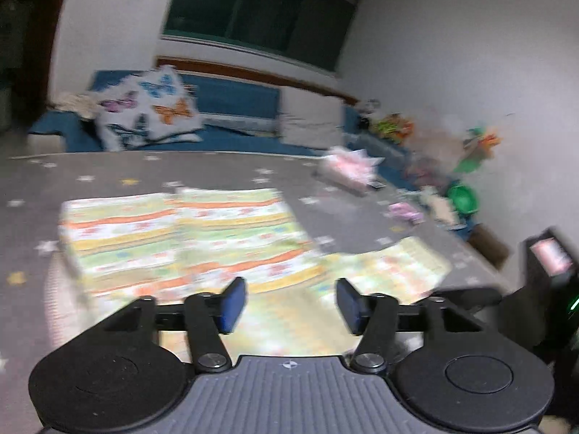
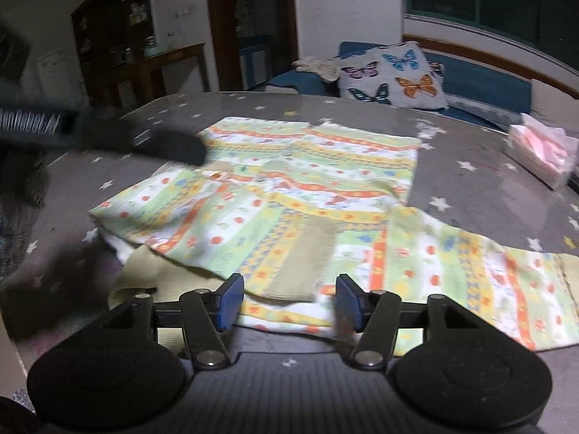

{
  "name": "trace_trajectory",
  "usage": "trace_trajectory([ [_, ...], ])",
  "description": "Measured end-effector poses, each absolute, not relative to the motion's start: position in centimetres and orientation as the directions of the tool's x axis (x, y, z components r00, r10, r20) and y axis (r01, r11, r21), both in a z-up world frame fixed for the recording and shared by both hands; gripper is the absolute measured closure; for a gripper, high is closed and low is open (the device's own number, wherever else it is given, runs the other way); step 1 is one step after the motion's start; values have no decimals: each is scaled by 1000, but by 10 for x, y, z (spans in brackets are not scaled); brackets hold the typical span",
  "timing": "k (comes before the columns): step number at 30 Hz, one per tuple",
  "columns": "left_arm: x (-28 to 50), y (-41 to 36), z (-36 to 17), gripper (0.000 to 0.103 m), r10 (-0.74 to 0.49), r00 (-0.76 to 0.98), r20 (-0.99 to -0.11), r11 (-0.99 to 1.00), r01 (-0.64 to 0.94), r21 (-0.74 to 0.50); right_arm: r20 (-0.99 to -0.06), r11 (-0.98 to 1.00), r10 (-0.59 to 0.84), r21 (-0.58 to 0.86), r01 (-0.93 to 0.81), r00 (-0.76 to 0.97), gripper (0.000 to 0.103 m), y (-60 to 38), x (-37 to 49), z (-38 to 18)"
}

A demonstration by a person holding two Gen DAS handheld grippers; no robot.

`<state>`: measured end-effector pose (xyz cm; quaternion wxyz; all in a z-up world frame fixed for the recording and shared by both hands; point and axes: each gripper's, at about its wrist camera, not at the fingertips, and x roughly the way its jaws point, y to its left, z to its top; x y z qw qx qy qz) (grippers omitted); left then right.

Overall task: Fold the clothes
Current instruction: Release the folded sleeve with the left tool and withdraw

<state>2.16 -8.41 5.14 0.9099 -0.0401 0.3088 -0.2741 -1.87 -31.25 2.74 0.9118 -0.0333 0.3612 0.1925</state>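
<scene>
A striped child's garment (image 2: 311,195) in green, yellow, orange and white lies spread on a grey star-patterned mat (image 2: 466,181). One sleeve is folded across its body and the other (image 2: 481,275) stretches out to the right. My right gripper (image 2: 286,303) is open and empty, just above the garment's near hem. My left gripper (image 1: 289,307) is open and empty over the garment (image 1: 188,238); that view is blurred. The left gripper also shows in the right wrist view as a dark blurred shape (image 2: 144,141) over the garment's far left corner.
A butterfly-print cushion (image 2: 394,76) sits on a blue sofa (image 2: 481,83) behind the mat. A pink tissue pack (image 2: 542,152) lies at the mat's right edge. Toys (image 1: 466,173) are piled along the right wall. Dark wooden shelves (image 2: 119,36) stand at the far left.
</scene>
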Motion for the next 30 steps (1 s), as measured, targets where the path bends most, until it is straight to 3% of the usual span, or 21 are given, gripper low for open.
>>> trace_trajectory([
  [5,18,-54,31,10,-358,732,-580,928,348,-133,-654,938,309,90,-334,691,36,-322,-16,34],
  [8,16,-42,22,3,-266,759,-594,956,285,-64,-644,943,292,71,-325,707,22,-317,-9,37],
  [11,16,-38,12,2,-181,782,-597,972,236,14,-637,945,275,43,-323,720,20,-307,3,37],
  [13,18,-37,4,1,-140,784,-605,976,213,51,-637,944,271,29,-329,721,11,-298,9,36],
  [18,25,-27,-12,1,-48,773,-632,988,129,82,-649,937,270,8,-349,711,0,-275,24,28],
  [26,28,5,-17,0,73,764,-641,996,-18,92,-700,932,236,-32,-360,674,0,-253,37,5],
  [30,31,13,-8,2,70,768,-637,997,-40,61,-683,932,230,-50,-359,693,0,-253,35,12],
])
